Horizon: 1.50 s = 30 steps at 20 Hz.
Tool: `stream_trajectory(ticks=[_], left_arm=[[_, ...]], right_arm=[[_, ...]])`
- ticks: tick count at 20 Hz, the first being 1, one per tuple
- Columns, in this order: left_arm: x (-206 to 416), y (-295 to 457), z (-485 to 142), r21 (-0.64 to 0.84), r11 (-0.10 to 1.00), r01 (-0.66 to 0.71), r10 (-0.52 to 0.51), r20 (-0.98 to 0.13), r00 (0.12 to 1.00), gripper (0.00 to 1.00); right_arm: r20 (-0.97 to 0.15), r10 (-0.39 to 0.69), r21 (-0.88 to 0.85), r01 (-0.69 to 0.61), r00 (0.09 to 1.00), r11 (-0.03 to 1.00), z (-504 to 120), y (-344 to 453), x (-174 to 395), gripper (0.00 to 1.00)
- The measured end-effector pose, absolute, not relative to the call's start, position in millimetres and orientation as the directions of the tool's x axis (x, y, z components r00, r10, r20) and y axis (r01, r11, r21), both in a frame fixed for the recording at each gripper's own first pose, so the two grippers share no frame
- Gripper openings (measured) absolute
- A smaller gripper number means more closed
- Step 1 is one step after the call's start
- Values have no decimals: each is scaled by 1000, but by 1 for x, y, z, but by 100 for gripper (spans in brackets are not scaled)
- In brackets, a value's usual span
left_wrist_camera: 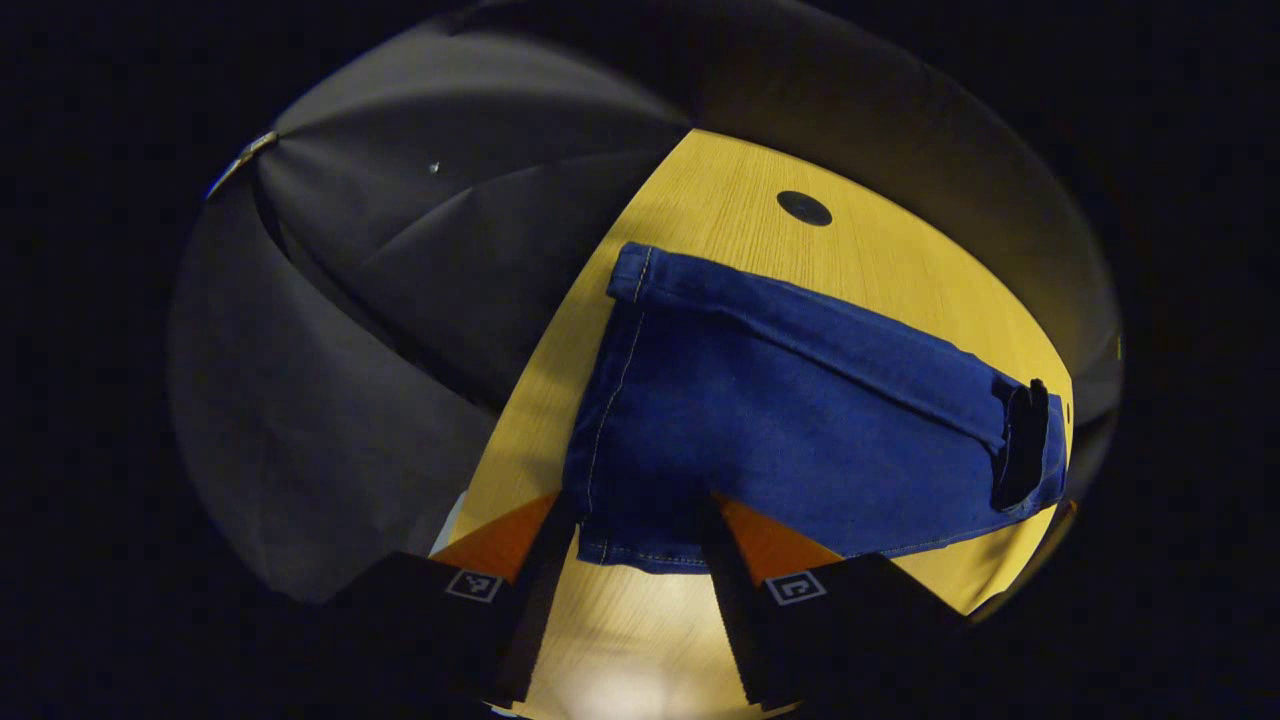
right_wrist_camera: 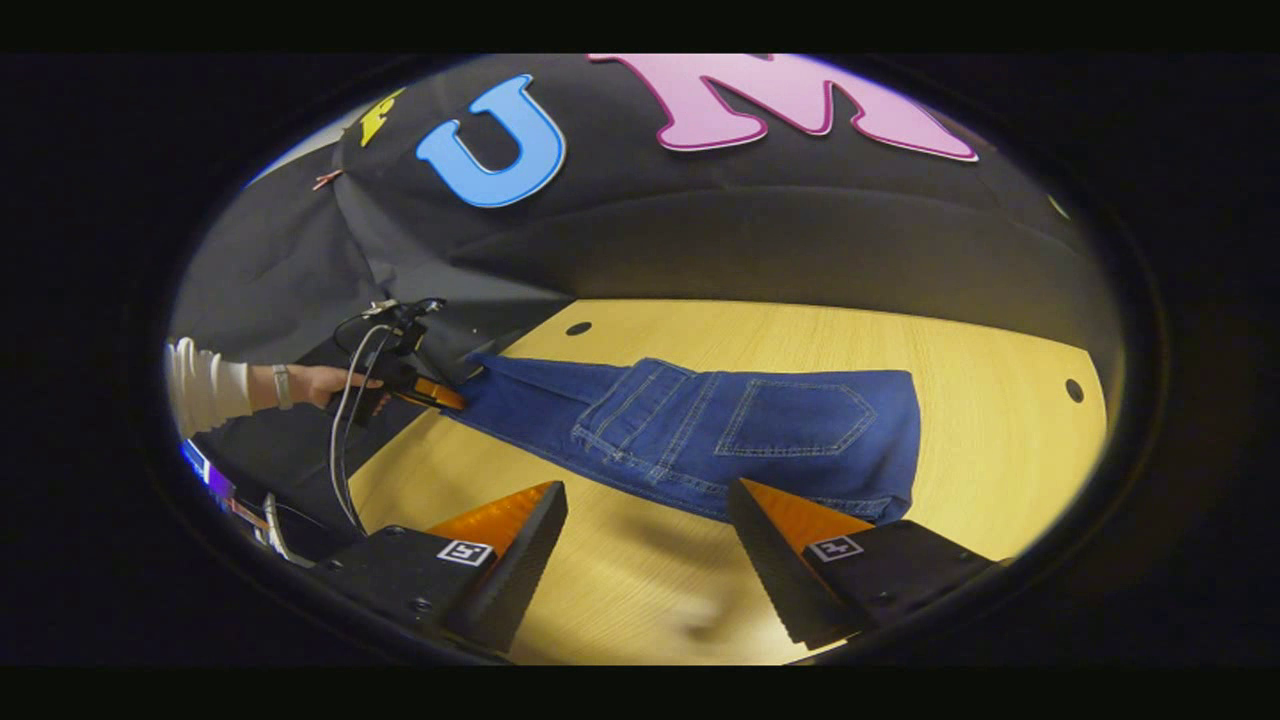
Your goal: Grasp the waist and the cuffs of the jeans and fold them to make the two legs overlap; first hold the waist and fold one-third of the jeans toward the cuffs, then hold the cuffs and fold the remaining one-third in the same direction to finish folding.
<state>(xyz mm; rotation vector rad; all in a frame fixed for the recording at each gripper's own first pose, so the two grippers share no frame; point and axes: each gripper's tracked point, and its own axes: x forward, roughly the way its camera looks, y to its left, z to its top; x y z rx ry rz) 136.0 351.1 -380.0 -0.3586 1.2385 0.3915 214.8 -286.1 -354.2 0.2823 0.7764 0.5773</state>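
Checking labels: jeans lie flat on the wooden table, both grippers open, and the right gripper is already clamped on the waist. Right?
Not quite. In the right gripper view the right gripper stands open, short of the jeans, clamping nothing. The rest holds: the jeans lie on the wooden table and the left gripper is open too.

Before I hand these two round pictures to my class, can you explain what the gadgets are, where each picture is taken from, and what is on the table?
A person holds a two-finger gripper in each hand, and each gripper carries a wide-angle camera looking forward past its own fingers. The left gripper view looks down on blue jeans lying on a yellow wooden table. The left gripper is open, its fingers either side of the near end of the denim. The right gripper view looks across the table from the waist end, where the back pockets show. The right gripper is open and holds nothing. Farther off, that view shows the person's hand holding the left gripper at the far end of the jeans.
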Motion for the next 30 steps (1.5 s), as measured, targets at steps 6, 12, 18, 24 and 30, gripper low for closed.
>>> stream_trajectory(ticks=[6, 12, 18, 24, 30], left_arm=[[172, 325, -345, -193, 843, -502, 84, -875, 478, 6], [201, 277, -257, -241, 913, -330, 31, -765, 644, 6], [244, 169, -169, -317, 941, -116, -109, -612, 784, 6], [277, -47, -140, -367, 910, 193, -373, -522, 767, 6], [275, -153, -271, -261, 901, 346, -422, -711, 562, 6]], right_arm=[[-578, 581, 441, -380, 572, 813, -352, -308, 210, 98], [-556, 589, 462, -371, 587, 806, -339, -322, 209, 98], [-544, 594, 449, -392, 593, 803, -333, -341, 203, 98], [-535, 574, 454, -362, 620, 814, -329, -374, 199, 98], [-528, 541, 406, -365, 655, 838, -314, -420, 186, 98]])
